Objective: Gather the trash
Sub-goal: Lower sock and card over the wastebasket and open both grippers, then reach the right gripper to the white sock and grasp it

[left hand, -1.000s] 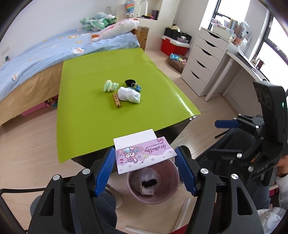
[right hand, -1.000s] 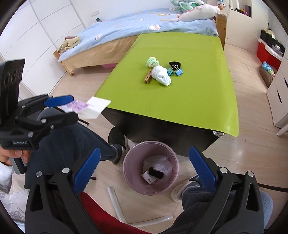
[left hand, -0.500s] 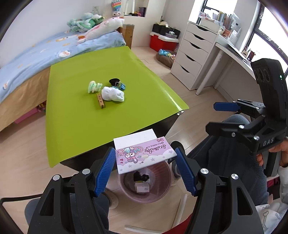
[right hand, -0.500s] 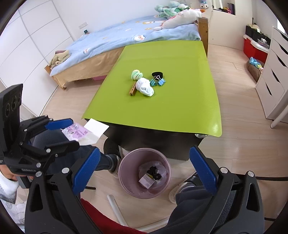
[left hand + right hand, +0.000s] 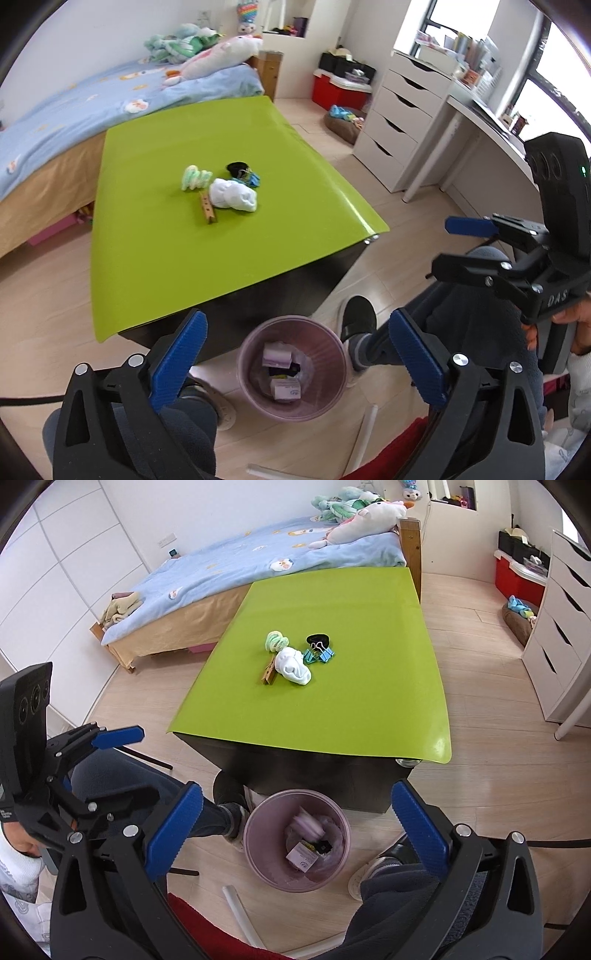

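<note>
The jaws of my left gripper (image 5: 297, 321) are opening wide above the pink bin (image 5: 251, 341), and nothing is between them. The purple pencil-cap pack (image 5: 277, 356) lies inside the bin with other scraps; in the right wrist view this pack (image 5: 308, 825) looks blurred. My right gripper (image 5: 297, 794) hangs open and empty over the same bin (image 5: 258, 812). On the green table (image 5: 332, 709) lie a white wad (image 5: 293, 666), a green scrunchie (image 5: 277, 640), a wooden peg (image 5: 269, 672) and blue binder clips (image 5: 319, 653).
The person's legs and shoes (image 5: 356, 317) flank the bin. White tubes (image 5: 242, 914) lie on the floor beside it. A bed (image 5: 240, 568) stands behind the table, and white drawers (image 5: 399, 122) and a red box (image 5: 332, 90) stand to the right.
The left gripper's jaws have spread apart and let go of the purple pack, which has dropped into the bin. The right gripper stays open and empty.
</note>
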